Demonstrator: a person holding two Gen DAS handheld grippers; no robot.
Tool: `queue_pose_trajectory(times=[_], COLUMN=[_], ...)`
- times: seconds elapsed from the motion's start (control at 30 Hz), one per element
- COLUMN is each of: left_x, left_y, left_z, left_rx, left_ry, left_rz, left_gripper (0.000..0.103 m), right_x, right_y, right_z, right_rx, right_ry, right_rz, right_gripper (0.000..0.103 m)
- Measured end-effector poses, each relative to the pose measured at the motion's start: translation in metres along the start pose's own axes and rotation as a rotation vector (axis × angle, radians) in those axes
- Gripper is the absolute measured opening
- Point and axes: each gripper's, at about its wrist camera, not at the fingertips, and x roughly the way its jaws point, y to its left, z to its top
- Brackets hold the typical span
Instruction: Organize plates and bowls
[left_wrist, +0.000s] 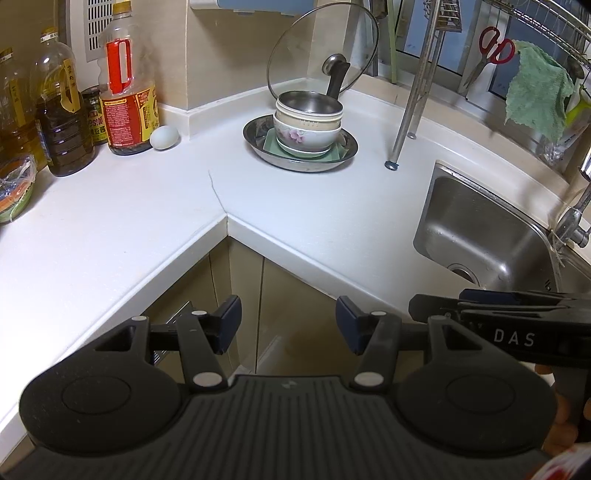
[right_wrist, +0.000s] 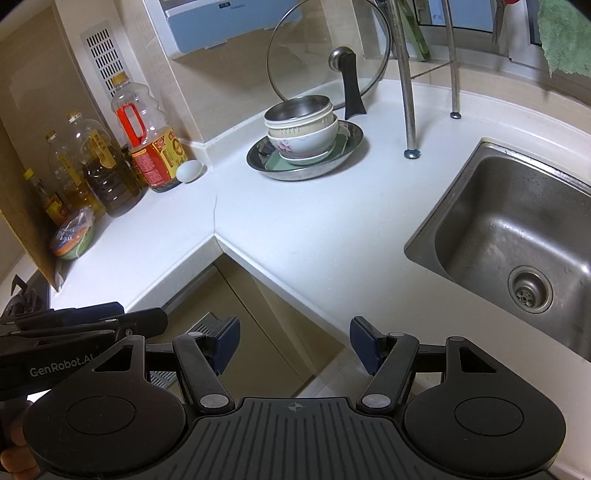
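Centrally, glossy round bowls nest in a steel dish.

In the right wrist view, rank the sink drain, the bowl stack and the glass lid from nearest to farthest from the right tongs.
1. Sink drain, low right.
2. Bowl stack, on the far counter.
3. Glass lid, propped behind the stack.

A home kitchen is shown. A white L-shaped desk is fitted into a corner above beige cabinet doors, and a stainless steel sink with a tap is set into it. Oil and sauce bottles, an egg, a glass pot lid, stacked bowls and a hung dishcloth are seen around it.
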Motion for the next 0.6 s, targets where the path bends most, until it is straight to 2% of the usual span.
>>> queue_pose_trajectory(times=[0.6], left_x=[0.0004], left_y=[0.0007], left_z=[-0.0001], left_rx=[-0.001], left_ry=[0.0], left_rz=[-0.001], left_gripper=[0.054], right_x=[0.0001], right_y=[0.0008], right_z=[-0.0009], right_rx=[0.001], right_ry=[0.0], right_rz=[0.0], right_gripper=[0.066])
